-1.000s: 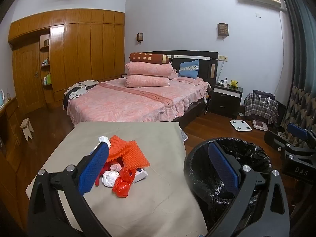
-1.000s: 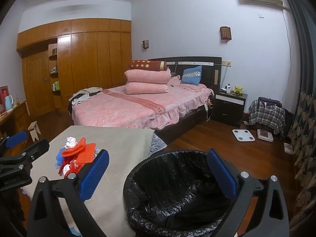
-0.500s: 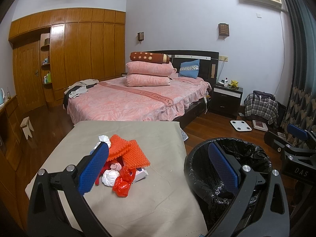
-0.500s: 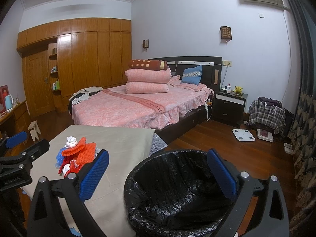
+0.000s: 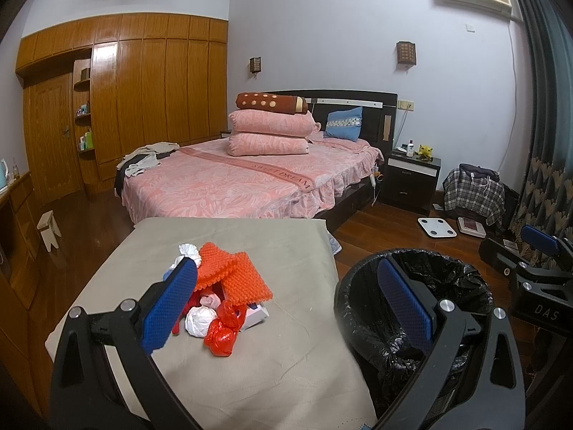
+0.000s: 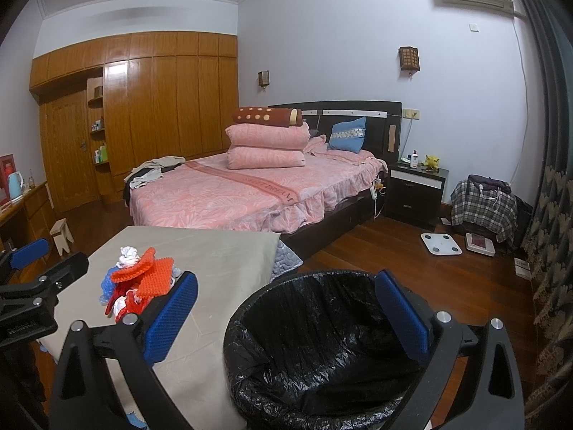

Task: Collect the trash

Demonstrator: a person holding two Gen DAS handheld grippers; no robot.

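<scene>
A heap of trash (image 5: 222,297) lies on the beige table (image 5: 272,365): orange foam nets, white tissue balls, a crumpled red plastic bag, a small white box. It also shows in the right wrist view (image 6: 139,283). A bin with a black liner (image 5: 419,308) stands right of the table and fills the lower middle of the right wrist view (image 6: 322,351). My left gripper (image 5: 286,304) is open and empty, above the table's near part, its left pad beside the heap. My right gripper (image 6: 286,319) is open and empty above the bin.
A bed with a pink cover (image 5: 247,179) stands behind the table. A dark nightstand (image 5: 412,179), a white scale (image 5: 437,227) and a plaid-covered pile (image 5: 472,193) are on the wooden floor at the right. A wardrobe wall (image 5: 143,100) is at the left.
</scene>
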